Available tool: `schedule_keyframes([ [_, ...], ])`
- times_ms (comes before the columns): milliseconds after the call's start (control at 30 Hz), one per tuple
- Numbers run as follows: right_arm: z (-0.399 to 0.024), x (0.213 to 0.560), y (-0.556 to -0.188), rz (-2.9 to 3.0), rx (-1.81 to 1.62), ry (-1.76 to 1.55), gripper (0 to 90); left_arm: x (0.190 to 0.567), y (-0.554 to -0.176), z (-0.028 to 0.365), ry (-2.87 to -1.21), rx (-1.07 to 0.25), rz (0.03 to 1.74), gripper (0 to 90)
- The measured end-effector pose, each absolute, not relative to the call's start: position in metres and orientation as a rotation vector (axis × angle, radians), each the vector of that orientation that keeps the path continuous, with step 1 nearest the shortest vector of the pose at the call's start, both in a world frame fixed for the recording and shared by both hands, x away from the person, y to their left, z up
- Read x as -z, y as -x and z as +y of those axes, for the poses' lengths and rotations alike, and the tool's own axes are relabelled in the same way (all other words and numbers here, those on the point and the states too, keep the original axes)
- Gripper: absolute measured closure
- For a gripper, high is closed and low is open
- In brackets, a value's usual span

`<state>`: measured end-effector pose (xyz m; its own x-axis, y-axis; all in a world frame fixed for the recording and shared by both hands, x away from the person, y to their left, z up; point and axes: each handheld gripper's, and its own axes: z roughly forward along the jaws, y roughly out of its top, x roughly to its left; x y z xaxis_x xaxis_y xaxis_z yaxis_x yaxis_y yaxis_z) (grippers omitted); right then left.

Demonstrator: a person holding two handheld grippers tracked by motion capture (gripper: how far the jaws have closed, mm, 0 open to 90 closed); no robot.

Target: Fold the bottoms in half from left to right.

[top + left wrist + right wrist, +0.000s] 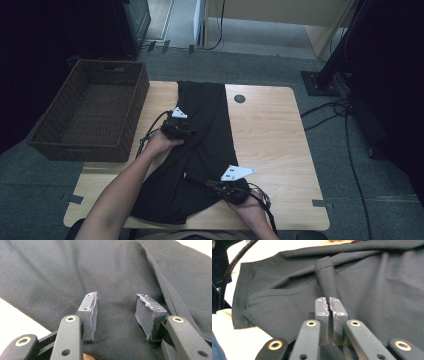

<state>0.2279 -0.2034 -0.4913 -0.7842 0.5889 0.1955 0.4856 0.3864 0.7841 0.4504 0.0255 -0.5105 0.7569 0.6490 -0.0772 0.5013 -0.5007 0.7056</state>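
Note:
A black garment lies lengthwise down the middle of the wooden table, its near end bunched by the front edge. My left gripper rests on the cloth's left side about halfway up. In the left gripper view it stands open, and smooth dark cloth lies under and between its pads without being pinched. My right gripper sits low on the garment near the front edge. In the right gripper view its pads are pressed together on a raised ridge of the fabric that runs away from them.
A brown wicker basket stands at the table's left edge, partly overhanging it. A round cable hole is in the tabletop to the right of the garment. Cables trail over the grey carpet at the right. Bare wood lies right of the cloth.

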Motion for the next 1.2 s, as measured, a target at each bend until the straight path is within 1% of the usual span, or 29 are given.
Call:
schedule_keyframes([
  [100,-0.188,0.502,-0.229,2.52,-1.351,-0.964,78.3,0.511,-0.45,0.026,-2.205,-0.255,0.858,52.7],
  [233,-0.171,0.516,-0.233,2.543,-1.311,-0.931,73.9,0.511,-0.451,0.025,-2.202,-0.268,0.853,52.9],
  [333,-0.166,0.522,-0.239,2.533,-1.294,-0.929,66.8,0.511,-0.453,0.023,-2.203,-0.279,0.863,52.9],
  [400,-0.165,0.522,-0.245,2.522,-1.291,-0.947,60.1,0.512,-0.457,0.022,-2.204,-0.302,0.867,52.9],
  [467,-0.164,0.522,-0.251,2.506,-1.263,-0.934,57.8,0.511,-0.463,0.021,-2.194,-0.31,0.894,53.1],
  [633,-0.164,0.522,-0.269,2.454,-1.185,-0.932,58.7,0.509,-0.472,0.016,-2.206,-0.321,0.929,53.1],
  [867,-0.17,0.521,-0.305,2.401,-1.157,-1.003,62.8,0.509,-0.472,0.016,-2.206,-0.325,0.93,53.1],
  [1000,-0.174,0.522,-0.326,2.373,-1.149,-1.04,62.7,0.51,-0.472,0.017,-2.204,-0.321,0.928,53.1],
  [1100,-0.178,0.519,-0.334,2.368,-1.168,-1.103,60.6,0.51,-0.472,0.017,-2.203,-0.322,0.928,53.1],
  [1200,-0.179,0.509,-0.329,2.334,-1.232,-1.102,60.6,0.51,-0.472,0.017,-2.199,-0.318,0.927,53.1],
])
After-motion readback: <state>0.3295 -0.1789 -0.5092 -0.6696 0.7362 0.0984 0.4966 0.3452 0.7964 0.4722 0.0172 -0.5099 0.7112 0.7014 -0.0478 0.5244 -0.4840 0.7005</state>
